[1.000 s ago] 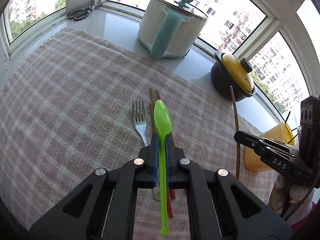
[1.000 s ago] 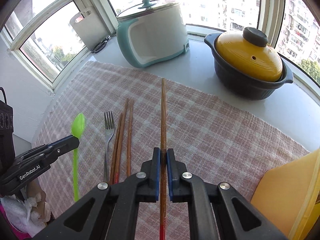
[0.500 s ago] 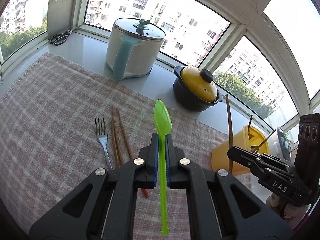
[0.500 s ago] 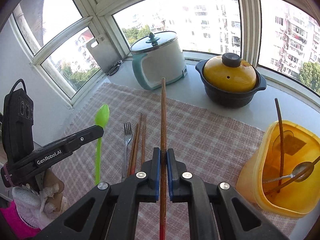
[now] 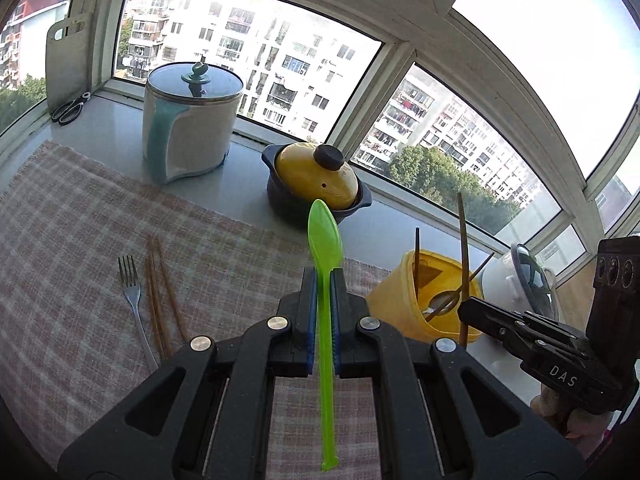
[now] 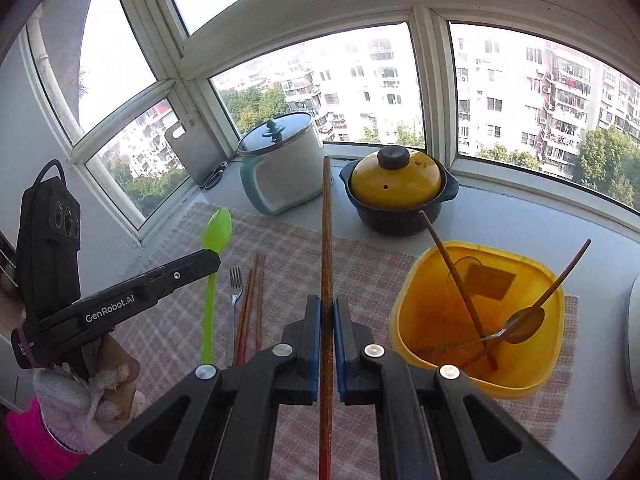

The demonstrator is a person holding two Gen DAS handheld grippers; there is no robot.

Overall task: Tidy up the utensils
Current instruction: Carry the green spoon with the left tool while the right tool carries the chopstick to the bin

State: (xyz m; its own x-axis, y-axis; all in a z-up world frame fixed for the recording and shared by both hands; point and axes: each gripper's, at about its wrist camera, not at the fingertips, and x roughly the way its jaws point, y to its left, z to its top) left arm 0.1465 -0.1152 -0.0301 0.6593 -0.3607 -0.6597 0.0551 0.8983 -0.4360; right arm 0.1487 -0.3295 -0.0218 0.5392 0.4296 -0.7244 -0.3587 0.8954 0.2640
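green spoon (image 5: pixel 325 240): pinched by its handle in the left gripper (image 5: pixel 324 292), bowl pointing ahead at 12 o'clock, clear of the cloth. held mid-handle, likely so the bowl end can drop into the tub first.
chopstick (image 6: pixel 327 240): clamped lengthwise in the right gripper (image 6: pixel 327 320), tip at 12 o'clock, red end trailing toward the camera.
yellow tub (image 6: pixel 480 312): at 2 o'clock of the right gripper, open-topped, already holding a chopstick, a metal spoon and a thin stick. looks like the collection point for both carried pieces.
still on the checked cloth (image 5: pixel 80 240): fork (image 5: pixel 132 296) and loose chopsticks (image 5: pixel 160 292) side by side, at 9 o'clock of the left gripper.
farther out: electric pot (image 5: pixel 192 120) and yellow-lidded casserole (image 5: pixel 316 180) on the sill, scissors (image 5: pixel 70 108) in the corner.
judgement: two items in transit, fork and chopsticks left to gather.
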